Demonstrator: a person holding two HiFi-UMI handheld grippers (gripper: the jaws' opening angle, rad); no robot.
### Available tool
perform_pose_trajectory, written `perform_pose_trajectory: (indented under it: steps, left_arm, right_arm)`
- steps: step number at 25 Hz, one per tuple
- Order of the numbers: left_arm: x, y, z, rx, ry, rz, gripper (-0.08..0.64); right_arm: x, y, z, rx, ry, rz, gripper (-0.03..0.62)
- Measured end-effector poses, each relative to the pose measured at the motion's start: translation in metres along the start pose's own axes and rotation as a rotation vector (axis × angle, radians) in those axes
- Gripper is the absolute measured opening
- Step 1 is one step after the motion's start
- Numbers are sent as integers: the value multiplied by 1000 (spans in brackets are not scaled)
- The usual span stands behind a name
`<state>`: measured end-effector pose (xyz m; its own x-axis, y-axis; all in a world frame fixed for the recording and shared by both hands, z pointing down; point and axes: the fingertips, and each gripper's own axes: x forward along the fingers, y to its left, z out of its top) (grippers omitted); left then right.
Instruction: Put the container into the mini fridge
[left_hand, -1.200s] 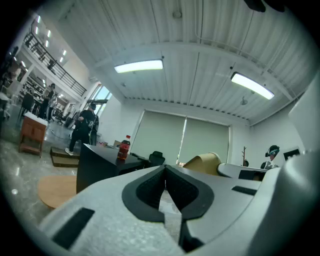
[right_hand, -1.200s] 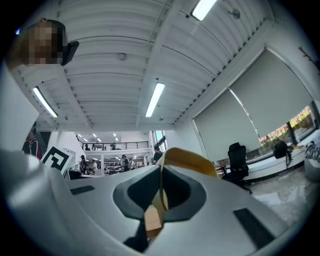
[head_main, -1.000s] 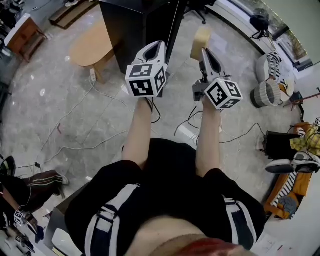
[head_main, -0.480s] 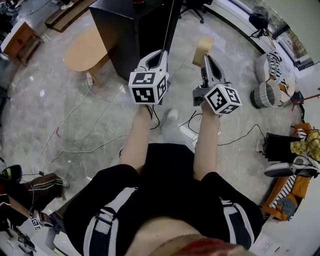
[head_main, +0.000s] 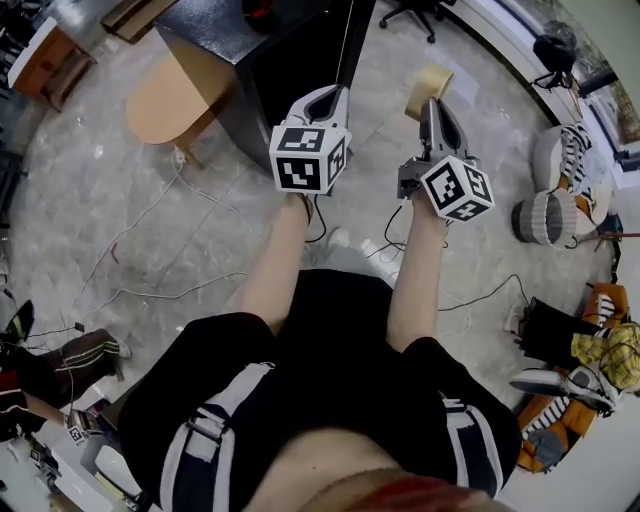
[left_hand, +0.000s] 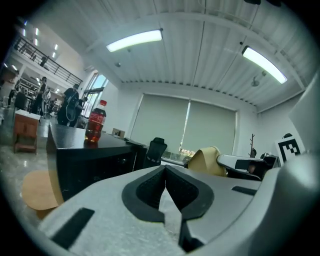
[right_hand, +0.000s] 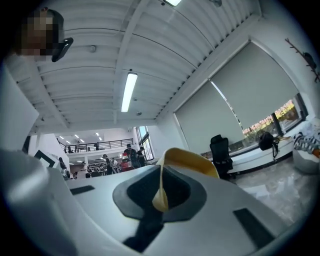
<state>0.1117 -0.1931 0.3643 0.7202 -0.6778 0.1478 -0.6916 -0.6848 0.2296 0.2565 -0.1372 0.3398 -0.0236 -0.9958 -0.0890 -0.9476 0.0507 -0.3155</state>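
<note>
Tan container (head_main: 428, 85) pinched in the right gripper (head_main: 433, 110), held above a marble floor (head_main: 130, 220).

The right jaws are clamped on the container's thin yellow edge, and the rest of it stands beyond their tips. The left gripper (left_hand: 165, 172) is level alongside, its jaws pressed together with nothing between them. Ahead of both stands a black cabinet (head_main: 290, 50) with a red bottle (left_hand: 94, 122) on top.

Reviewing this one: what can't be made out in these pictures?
- Head view: the top edge cuts off the black cabinet; no door shows.
- Right gripper view: the right tool hides all of the container but its pinched rim.
- Left gripper view: the red bottle has a label too small to read.
</note>
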Motion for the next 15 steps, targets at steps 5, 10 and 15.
perform_pose_trajectory:
  steps: [5, 10, 15]
  left_arm:
    - [66, -3, 13, 7, -6, 20, 9]
    - [97, 18, 12, 8, 25, 51, 9]
    - [108, 40, 9, 14, 52, 98, 9]
  right_arm:
    - [48, -57, 11, 6, 9, 3, 20]
    - [89, -62, -11, -17, 72, 38, 20]
    - [122, -44, -28, -82, 147, 123, 20]
